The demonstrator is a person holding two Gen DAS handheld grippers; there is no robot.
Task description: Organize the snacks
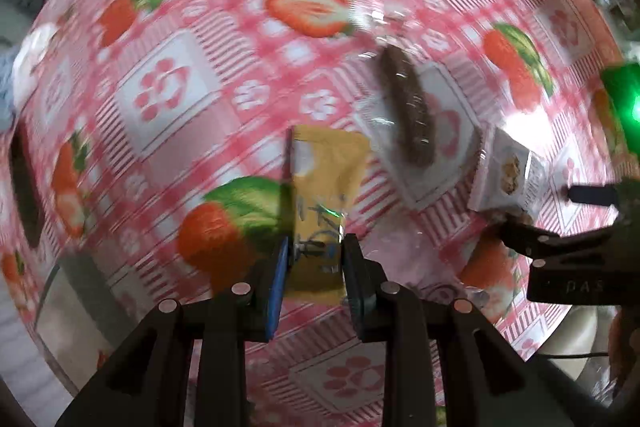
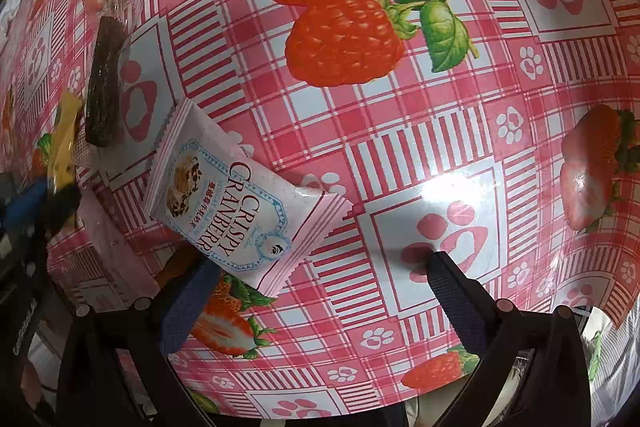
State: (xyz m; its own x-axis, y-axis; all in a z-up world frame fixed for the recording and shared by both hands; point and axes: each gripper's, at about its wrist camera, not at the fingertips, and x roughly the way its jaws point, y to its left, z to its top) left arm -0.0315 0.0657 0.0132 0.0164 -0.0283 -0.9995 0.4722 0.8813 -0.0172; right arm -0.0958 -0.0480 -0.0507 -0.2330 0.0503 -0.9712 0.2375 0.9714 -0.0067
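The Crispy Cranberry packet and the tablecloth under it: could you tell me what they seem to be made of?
Crispy Cranberry packet: probably matte printed plastic film, judging by its zigzag-crimped ends. Tablecloth: seemingly glossy vinyl or oilcloth, since a bright glare patch reflects off it.

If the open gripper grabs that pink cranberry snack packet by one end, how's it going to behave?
The cranberry packet looks like thin crimped film, so its free end would probably droop. It seems light for its size. Lying flat on the glossy tablecloth, it may slide if the right gripper nudges it.
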